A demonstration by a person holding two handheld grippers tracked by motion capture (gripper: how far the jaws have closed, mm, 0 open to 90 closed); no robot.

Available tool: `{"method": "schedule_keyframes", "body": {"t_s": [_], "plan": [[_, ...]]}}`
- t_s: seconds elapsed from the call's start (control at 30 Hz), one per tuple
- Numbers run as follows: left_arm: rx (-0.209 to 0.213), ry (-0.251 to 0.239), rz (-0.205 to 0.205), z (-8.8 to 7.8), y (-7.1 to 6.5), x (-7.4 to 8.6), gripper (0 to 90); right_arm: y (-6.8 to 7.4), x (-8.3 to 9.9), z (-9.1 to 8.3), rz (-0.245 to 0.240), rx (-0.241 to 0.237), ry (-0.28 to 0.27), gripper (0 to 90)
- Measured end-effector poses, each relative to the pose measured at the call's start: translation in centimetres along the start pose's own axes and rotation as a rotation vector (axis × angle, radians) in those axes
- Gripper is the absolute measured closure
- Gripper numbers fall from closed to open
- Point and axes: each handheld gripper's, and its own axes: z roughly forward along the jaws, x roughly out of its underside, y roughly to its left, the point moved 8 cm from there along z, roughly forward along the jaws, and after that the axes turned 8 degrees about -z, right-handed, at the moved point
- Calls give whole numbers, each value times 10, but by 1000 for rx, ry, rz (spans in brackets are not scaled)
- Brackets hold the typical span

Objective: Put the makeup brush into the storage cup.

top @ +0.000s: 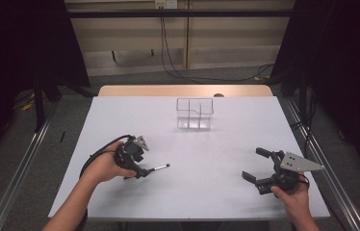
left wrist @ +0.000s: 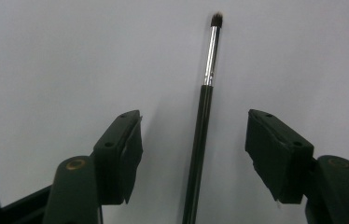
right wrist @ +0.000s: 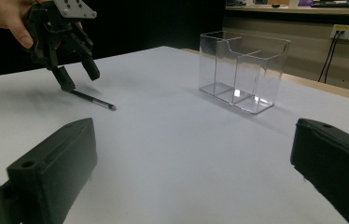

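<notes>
A thin black makeup brush (top: 161, 167) with a silver ferrule lies flat on the white table (top: 216, 192), its bristle tip pointing right in the high view. My left gripper (top: 142, 171) is lowered over the handle end. In the left gripper view the brush (left wrist: 200, 126) runs up the middle of the gap and both pads (left wrist: 130, 154) stand clear of it. The right gripper view shows the left gripper (right wrist: 80, 80) tilted down onto the brush (right wrist: 93, 100). My right gripper (top: 252, 163) rests near the front right of the table, jaws wide with nothing in them.
A clear plastic organiser (top: 195, 113) with divided compartments stands upright at the back middle of the table, also seen as the organiser (right wrist: 242, 70) in the right gripper view. Cables hang down the wall behind. Metal rails run along the floor on both sides.
</notes>
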Motion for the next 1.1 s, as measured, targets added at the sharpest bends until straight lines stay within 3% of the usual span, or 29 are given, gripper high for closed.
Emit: {"method": "schedule_keyframes", "body": {"t_s": [0.2,0.47,0.67,0.8,1.0,1.1], "plan": [[-1,43,39,1,0,6,459,0,0,0,1,0,1,0],[-14,88,36,0,4,16,551,0,0,-1,-2,-1,1,0],[0,141,33,3,3,25,660,0,0,0,-1,0,1,0],[-4,174,75,4,0,24,728,0,1,0,-1,-1,6,0],[-10,225,63,7,-5,22,837,1,2,1,-10,-2,14,0],[-27,221,42,7,-5,22,841,0,2,1,-10,-1,14,0]]}}
